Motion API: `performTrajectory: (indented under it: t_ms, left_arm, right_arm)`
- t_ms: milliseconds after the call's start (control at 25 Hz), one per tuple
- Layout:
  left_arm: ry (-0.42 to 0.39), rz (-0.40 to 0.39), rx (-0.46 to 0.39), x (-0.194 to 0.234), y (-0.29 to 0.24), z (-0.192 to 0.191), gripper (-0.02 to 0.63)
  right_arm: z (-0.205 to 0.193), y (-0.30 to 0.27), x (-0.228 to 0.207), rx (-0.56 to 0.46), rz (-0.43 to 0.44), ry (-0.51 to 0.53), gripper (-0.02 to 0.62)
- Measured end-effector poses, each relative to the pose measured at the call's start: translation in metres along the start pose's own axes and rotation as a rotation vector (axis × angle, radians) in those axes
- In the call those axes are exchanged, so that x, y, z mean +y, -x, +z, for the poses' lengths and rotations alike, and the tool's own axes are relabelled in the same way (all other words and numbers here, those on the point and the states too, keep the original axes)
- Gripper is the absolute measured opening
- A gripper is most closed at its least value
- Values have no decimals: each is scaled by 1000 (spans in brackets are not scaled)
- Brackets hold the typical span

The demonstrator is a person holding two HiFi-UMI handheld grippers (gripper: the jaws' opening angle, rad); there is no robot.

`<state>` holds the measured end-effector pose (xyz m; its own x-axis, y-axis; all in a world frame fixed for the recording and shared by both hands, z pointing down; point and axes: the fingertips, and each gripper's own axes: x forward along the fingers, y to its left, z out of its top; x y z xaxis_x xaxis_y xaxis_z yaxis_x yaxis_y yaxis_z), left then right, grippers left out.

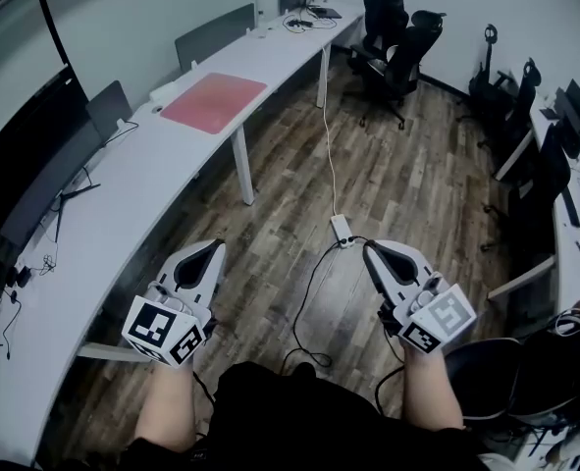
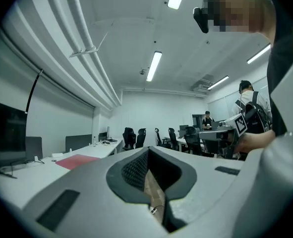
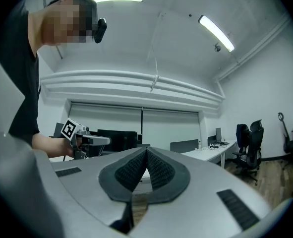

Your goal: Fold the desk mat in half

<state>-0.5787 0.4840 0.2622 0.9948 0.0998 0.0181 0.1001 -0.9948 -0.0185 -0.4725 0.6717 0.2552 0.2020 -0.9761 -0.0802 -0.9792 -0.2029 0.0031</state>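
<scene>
Since the desk mat [image 1: 214, 101] lies flat way up the table [image 1: 123, 194], my left tongs [image 1: 215, 248] and right tongs [image 1: 369, 249] are just clenched on nothing, out over the floor [image 1: 397, 184]. Nothing's close enough to grab yet.

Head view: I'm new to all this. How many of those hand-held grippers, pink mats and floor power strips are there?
Grippers: 2, the left gripper and the right gripper, both shut and empty
Pink desk mat: 1, lying unfolded on the white desk
Power strip: 1, on the wooden floor
Total: 4
</scene>
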Motion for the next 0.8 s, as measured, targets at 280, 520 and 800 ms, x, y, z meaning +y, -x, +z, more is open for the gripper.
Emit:
performTrajectory:
  t_ms: [280, 520, 800]
  left_arm:
    - [16, 25, -2, -19, -12, 1, 3]
    - [-32, 73, 5, -10, -17, -8, 3]
    - [-29, 37, 4, -5, -39, -11, 3]
  right_arm:
    - [-5, 25, -19, -24, 21, -78, 69]
    - [-2, 23, -32, -53, 28, -111, 150]
    - [-12, 5, -46, -39, 35, -107, 229]
